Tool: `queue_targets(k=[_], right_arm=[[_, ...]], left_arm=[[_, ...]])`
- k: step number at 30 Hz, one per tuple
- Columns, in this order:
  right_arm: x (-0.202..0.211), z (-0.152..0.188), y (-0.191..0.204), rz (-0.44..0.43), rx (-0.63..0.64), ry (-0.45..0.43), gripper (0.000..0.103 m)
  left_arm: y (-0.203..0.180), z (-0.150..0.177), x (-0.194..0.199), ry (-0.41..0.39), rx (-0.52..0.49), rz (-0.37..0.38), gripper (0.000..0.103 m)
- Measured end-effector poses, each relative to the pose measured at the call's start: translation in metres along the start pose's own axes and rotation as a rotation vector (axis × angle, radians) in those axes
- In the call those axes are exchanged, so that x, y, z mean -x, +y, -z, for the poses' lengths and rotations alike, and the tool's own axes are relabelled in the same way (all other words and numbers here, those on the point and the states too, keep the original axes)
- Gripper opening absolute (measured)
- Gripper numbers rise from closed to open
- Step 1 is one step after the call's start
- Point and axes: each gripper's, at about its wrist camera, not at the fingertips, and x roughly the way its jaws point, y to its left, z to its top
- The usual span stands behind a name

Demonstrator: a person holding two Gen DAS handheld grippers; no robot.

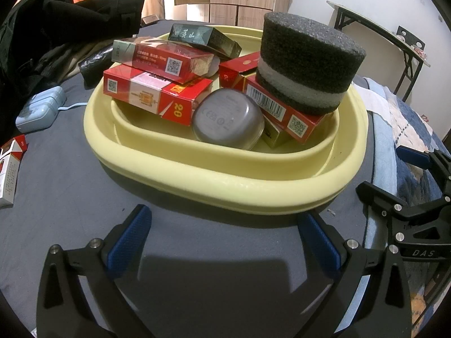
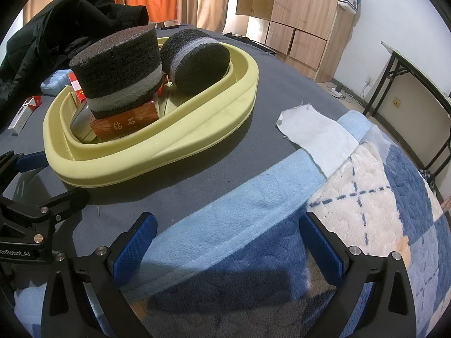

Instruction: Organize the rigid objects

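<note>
We judge the pale yellow oval plastic basin (image 1: 225, 180) nearly packed; the red-and-white cigarette pack (image 1: 10, 169) lying on the grey bed sheet (image 1: 70, 197) at nine o'clock looks left to collect. We should approach it low and square. Our left hand-held gripper (image 1: 222, 242) hovers wide and empty at six o'clock of the basin; our right hand-held gripper (image 2: 225, 250) hangs wide over the blue plaid blanket (image 2: 366, 225).

A red-and-white carton (image 1: 10, 166) is cut off at the left edge.
</note>
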Motion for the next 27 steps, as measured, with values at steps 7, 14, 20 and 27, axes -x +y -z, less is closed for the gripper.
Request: queue_targets(k=[7,14,20,27], right_arm=[[-0.0017,-0.0014,0.0015,-0.001,0.0,0.0,0.103],[-0.0001,-0.0004,-0.0002,-0.001,-0.001,0.0,0.103],[-0.0002,-0.0005,-0.0006,-0.001,-0.001,0.0,0.103],[-0.0002,-0.0007,0.0007,-0.001,-0.001,0.0,0.103]], left_arm=[[0.0,-0.0001,-0.0001,0.001,0.0,0.0,0.103],[0.0002,0.0002,-0.0002,0.001,0.0,0.0,0.103],[0.0002,0.0,0.0003,0.001,0.0,0.0,0.103],[0.0006,0.0001,0.0011,0.001,0.0,0.0,0.103]])
